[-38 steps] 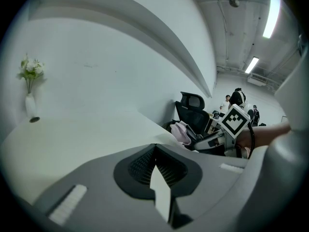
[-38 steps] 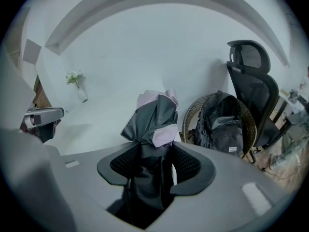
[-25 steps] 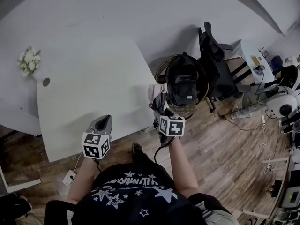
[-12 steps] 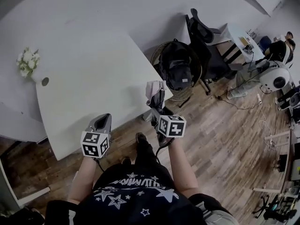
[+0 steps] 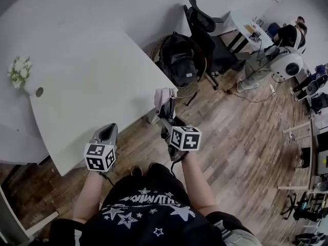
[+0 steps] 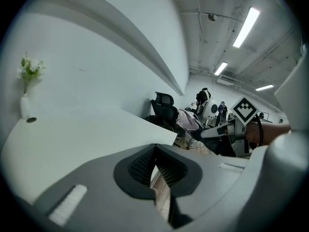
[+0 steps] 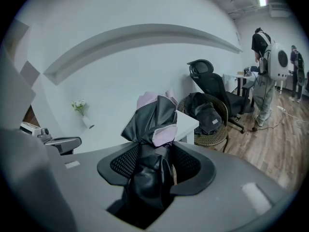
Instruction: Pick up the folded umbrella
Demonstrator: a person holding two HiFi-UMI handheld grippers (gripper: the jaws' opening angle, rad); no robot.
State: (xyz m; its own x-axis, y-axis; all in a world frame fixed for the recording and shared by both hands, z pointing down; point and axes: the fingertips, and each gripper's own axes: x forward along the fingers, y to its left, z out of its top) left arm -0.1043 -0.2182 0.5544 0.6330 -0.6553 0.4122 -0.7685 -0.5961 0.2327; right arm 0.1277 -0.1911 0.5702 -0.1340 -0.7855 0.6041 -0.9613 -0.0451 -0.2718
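- No brand or word can be read. The pale print above the stars on the person's dark shirt [image 5: 148, 209] is too small to make out, and so is the small white label on the black backpack [image 5: 177, 63].
- Each gripper's cube shows black-and-white square markers only.
- The right gripper [image 7: 155, 161] is clamped on the folded umbrella [image 7: 152, 124]. Its black cloth with a pale pink lining sticks up out of the jaws.
- In the head view the umbrella [image 5: 165, 100] is in the air by the near corner of the white table [image 5: 87, 86].
- The left gripper [image 6: 154, 151] has its jaws together with nothing between them. It hangs over the table's near edge.
- A small vase of white flowers [image 5: 19, 73] stands at the table's far left.
- The backpack sits in a wicker seat [image 5: 190, 89] just beyond the table's corner, with a black office chair [image 5: 205, 27] behind it.
- A person [image 7: 263, 81] with a round white pack stands far off on the wood floor [image 5: 241, 152].
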